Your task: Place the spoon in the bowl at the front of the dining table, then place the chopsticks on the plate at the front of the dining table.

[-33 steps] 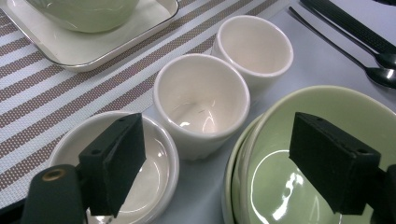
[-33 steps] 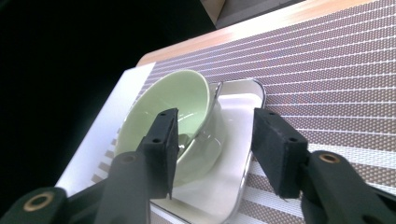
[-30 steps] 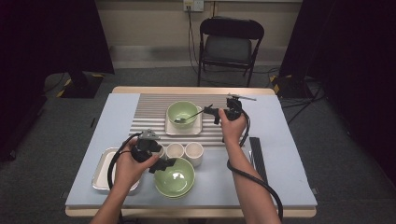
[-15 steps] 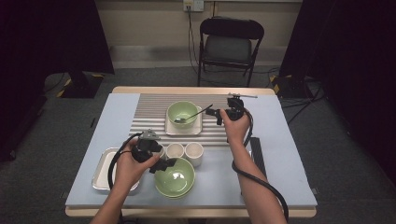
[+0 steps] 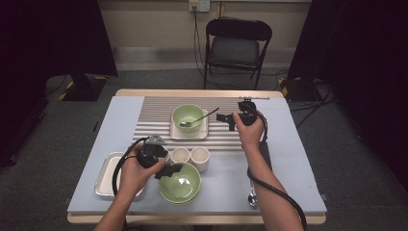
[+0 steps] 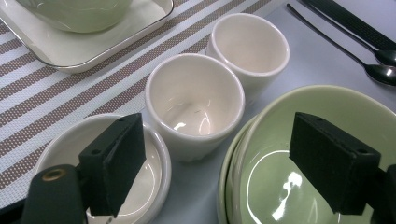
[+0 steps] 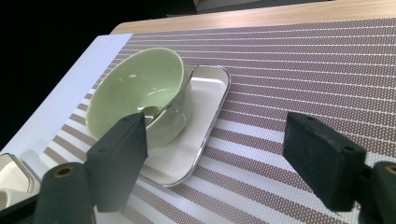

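Observation:
A green bowl (image 5: 187, 115) stands on a small white tray (image 5: 188, 133) on the striped mat. A dark spoon (image 5: 199, 118) lies in it, its handle leaning over the rim toward my right gripper (image 5: 226, 120). That gripper hovers just right of the handle. Its jaws have just been opening, and the right gripper view shows my right gripper (image 7: 219, 163) with nothing in it, facing the bowl (image 7: 135, 93). My left gripper (image 5: 169, 171) is open low over the near dishes. In its own view the left gripper (image 6: 224, 172) spans a white cup (image 6: 194, 105), a small white dish (image 6: 93, 154) and stacked green bowls (image 6: 317, 154).
A second white cup (image 5: 200, 157) stands beside the first. A metal tray (image 5: 107, 177) lies at the near left. Spare cutlery (image 6: 380, 70) lies on the blue cloth to the right. A folding chair (image 5: 235, 45) stands beyond the table's far edge.
The right gripper's jaws have spread apart from the spoon's handle, and the spoon stays resting in the green bowl. The left hand has kept still.

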{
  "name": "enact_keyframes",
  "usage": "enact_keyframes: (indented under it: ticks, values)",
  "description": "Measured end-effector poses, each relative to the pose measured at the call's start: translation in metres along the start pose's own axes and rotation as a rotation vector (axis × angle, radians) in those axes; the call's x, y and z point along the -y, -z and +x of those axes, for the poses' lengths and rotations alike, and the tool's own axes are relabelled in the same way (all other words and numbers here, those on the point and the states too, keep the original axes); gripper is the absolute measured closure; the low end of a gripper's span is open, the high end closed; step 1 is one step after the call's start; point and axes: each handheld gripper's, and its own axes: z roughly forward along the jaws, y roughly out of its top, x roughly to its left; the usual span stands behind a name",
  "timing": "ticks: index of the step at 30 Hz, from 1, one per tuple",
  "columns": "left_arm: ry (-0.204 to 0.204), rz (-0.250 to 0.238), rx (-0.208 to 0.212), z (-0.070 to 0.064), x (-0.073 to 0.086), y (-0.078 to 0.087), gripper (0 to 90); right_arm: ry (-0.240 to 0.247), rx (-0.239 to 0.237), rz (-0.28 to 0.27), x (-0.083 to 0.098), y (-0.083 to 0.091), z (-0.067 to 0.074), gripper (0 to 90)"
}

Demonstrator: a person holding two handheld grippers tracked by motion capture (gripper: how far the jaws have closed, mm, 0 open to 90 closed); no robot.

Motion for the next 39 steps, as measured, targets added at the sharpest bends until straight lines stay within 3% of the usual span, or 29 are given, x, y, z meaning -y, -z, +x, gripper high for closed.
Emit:
enact_keyframes:
  ticks: [12,39]
  values:
    - [-0.003,-0.007,-0.001,-0.002,-0.001,0.001,18.0,0.01,0.024,0.022,0.003,0.011,-0.009,19.8]
    - [-0.002,-0.027,0.009,-0.005,-0.005,0.004,17.6,0.029,0.014,0.046,0.009,0.035,-0.022,19.5]
